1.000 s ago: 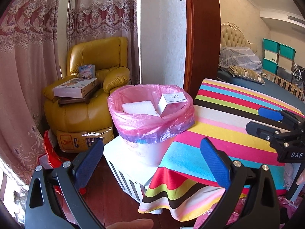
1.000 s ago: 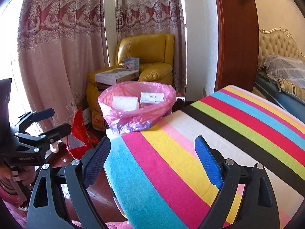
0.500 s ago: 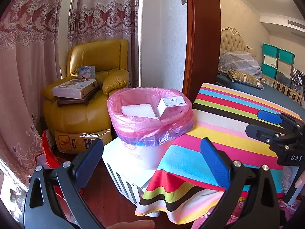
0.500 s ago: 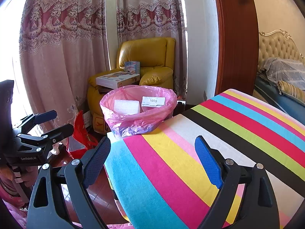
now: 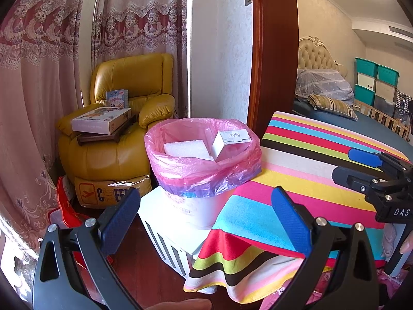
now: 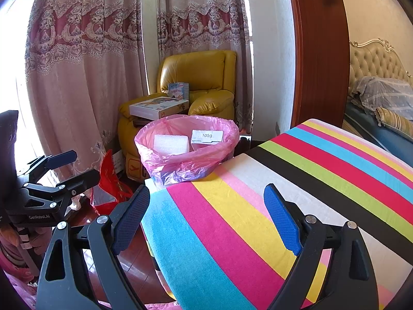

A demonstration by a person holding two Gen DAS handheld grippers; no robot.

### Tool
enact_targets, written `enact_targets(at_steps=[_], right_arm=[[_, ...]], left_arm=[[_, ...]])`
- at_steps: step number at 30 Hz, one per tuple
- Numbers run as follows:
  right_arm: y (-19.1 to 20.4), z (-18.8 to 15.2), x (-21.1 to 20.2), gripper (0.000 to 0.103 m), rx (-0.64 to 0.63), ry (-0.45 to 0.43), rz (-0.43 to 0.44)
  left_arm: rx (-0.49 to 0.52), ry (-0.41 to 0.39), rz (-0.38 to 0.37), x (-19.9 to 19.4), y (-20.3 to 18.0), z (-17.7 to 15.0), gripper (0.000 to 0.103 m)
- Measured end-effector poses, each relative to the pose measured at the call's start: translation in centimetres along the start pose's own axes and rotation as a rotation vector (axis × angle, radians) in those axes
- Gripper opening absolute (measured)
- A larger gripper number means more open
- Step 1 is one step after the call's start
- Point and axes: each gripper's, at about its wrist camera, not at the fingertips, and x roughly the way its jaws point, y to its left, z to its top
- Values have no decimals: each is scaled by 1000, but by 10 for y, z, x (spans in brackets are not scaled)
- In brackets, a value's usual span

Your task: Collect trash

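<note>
A white bin with a pink liner (image 5: 204, 173) stands on a white crate beside the striped table; it also shows in the right wrist view (image 6: 185, 160). Inside lie a white foam block (image 5: 187, 149) (image 6: 171, 144) and a small white box marked 105g (image 5: 231, 142) (image 6: 206, 137). My left gripper (image 5: 206, 222) is open and empty, low in front of the bin. My right gripper (image 6: 207, 214) is open and empty above the striped cloth, and shows in the left wrist view (image 5: 361, 168). The left gripper shows in the right wrist view (image 6: 69, 168).
A table under a striped cloth (image 6: 284, 193) fills the right. A yellow armchair (image 5: 116, 139) with boxes on it stands behind the bin, by the curtains (image 6: 85, 64). A red bag (image 6: 108, 180) lies on the wooden floor. A wooden door frame (image 5: 273, 51) and a bed (image 5: 335, 103) are beyond.
Both grippers have pulled back and risen slightly from the bin, so it looks a little smaller and lower. Both stay open and empty.
</note>
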Motion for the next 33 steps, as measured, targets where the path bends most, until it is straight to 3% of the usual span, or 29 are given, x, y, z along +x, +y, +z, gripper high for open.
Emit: enact_targets(at_steps=[33], right_arm=[[4,-4,5,84,1,17,3]], left_arm=[[-3,7,-6,2,-1,-2,98]])
